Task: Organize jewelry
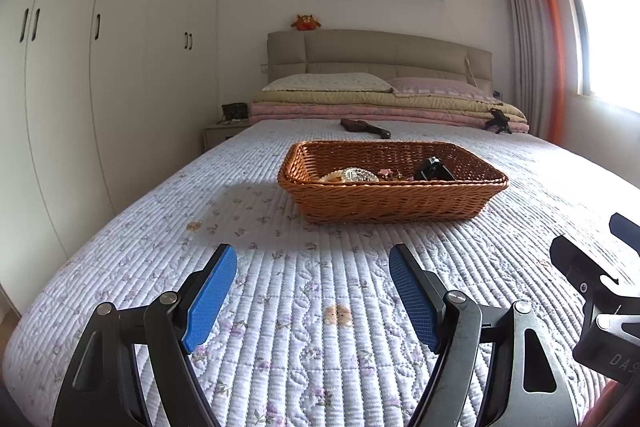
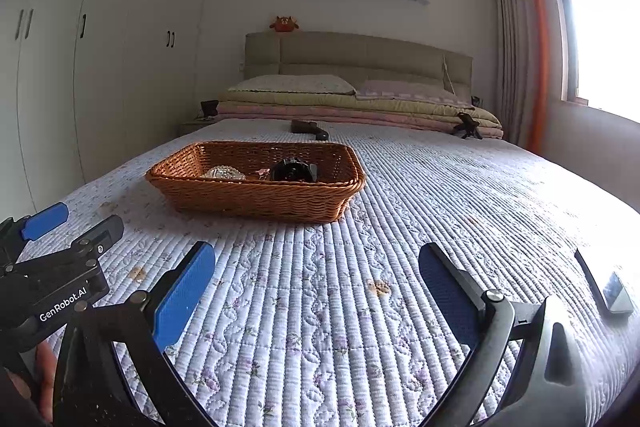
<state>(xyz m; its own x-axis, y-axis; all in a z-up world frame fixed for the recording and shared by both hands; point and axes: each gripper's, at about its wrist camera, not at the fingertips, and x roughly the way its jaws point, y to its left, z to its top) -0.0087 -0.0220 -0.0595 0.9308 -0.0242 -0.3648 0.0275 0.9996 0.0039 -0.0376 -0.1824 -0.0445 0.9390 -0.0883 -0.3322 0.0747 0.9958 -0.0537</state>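
Note:
A brown wicker basket (image 1: 394, 205) stands on the quilted bed, ahead of both grippers; it also shows in the right wrist view (image 2: 256, 201). Inside lie a clear beaded piece (image 1: 357, 175), a small pink piece (image 1: 386, 172) and a black watch-like item (image 1: 433, 171), the last also in the right wrist view (image 2: 293, 171). My left gripper (image 1: 313, 255) is open and empty, low over the quilt. My right gripper (image 2: 316, 259) is open and empty, to the right of the left one.
A phone (image 2: 616, 293) lies on the quilt at the right gripper's right. A dark brown object (image 1: 364, 127) and a small black tripod (image 1: 498, 121) lie beyond the basket, near the folded blankets (image 1: 384, 107). Wardrobes (image 1: 100, 67) line the left wall.

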